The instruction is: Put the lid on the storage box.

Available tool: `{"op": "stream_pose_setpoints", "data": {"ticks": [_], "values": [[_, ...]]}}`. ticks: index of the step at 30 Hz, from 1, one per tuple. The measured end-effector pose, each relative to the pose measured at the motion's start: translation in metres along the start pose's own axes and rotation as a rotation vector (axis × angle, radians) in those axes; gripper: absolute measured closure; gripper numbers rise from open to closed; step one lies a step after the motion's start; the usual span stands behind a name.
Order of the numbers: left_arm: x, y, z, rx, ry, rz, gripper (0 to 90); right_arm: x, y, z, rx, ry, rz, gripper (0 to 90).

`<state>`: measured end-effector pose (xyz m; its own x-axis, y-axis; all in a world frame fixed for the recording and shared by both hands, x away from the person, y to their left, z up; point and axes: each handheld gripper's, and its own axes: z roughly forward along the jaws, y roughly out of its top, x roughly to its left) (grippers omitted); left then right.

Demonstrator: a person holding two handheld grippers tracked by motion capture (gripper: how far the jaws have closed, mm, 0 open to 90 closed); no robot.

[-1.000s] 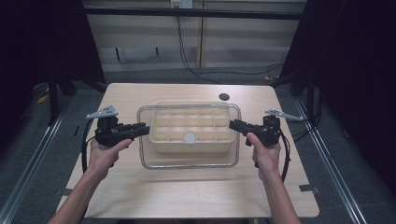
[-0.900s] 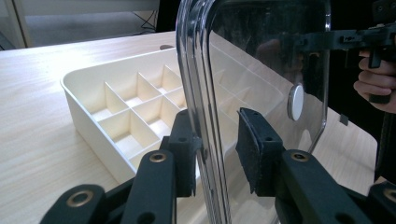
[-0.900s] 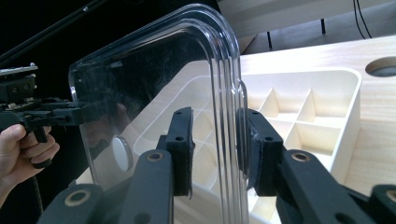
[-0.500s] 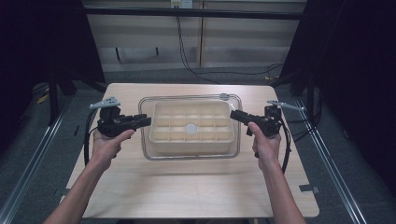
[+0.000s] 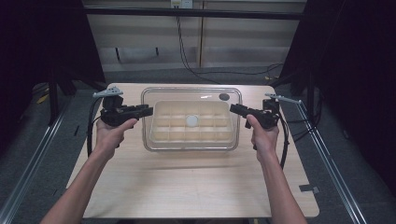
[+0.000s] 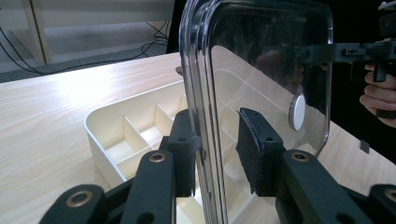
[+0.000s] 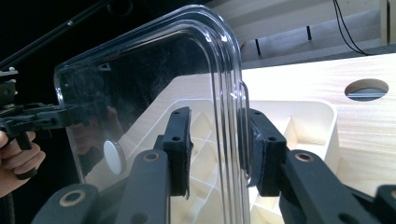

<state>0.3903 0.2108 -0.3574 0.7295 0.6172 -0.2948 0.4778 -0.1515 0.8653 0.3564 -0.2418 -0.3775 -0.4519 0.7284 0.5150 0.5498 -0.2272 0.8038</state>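
Clear lid (image 5: 191,100) over the compartment tray (image 5: 192,135); bare table (image 5: 187,186) in front.

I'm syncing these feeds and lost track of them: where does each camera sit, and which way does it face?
High view: above the table's near side, looking forward and down; forearms and both hand-held grippers show.
Left gripper view: along the left hand-held gripper, across the clear lid.
Right gripper view: along the right hand-held gripper.
Shared: both gripper views show the lid and cream divided tray.

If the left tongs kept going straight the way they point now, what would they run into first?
The clear lid itself: the left tongs already clamp its edge and point across it toward the right tongs on the opposite edge. The cream divided tray lies just beneath; how far beneath is hard to judge.
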Motion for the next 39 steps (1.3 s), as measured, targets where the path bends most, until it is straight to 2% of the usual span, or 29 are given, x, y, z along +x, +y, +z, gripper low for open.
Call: {"op": "stream_pose_setpoints", "data": {"ticks": [7, 10, 16, 24, 33, 39], "values": [[0.005, 0.005, 0.006, -0.004, 0.012, -0.016, 67.6, -0.005, 0.003, 0.010, 0.015, -0.025, 0.004, 62.7], [0.005, 0.005, 0.008, -0.004, 0.010, -0.010, 67.6, -0.007, 0.003, 0.012, 0.014, -0.030, 0.009, 61.9], [0.009, 0.008, 0.014, -0.012, 0.010, -0.027, 67.5, -0.011, 0.008, 0.014, 0.011, -0.039, 0.011, 61.8], [0.015, 0.011, 0.026, 0.004, 0.026, -0.026, 65.8, -0.018, 0.011, 0.021, 0.010, -0.059, 0.028, 61.4], [0.022, 0.011, 0.031, 0.006, 0.026, -0.044, 65.1, -0.023, 0.012, 0.027, 0.024, -0.060, 0.032, 61.5], [0.025, 0.009, 0.030, 0.005, 0.020, -0.058, 64.9, -0.021, 0.014, 0.029, 0.042, -0.069, 0.032, 61.6]]}}
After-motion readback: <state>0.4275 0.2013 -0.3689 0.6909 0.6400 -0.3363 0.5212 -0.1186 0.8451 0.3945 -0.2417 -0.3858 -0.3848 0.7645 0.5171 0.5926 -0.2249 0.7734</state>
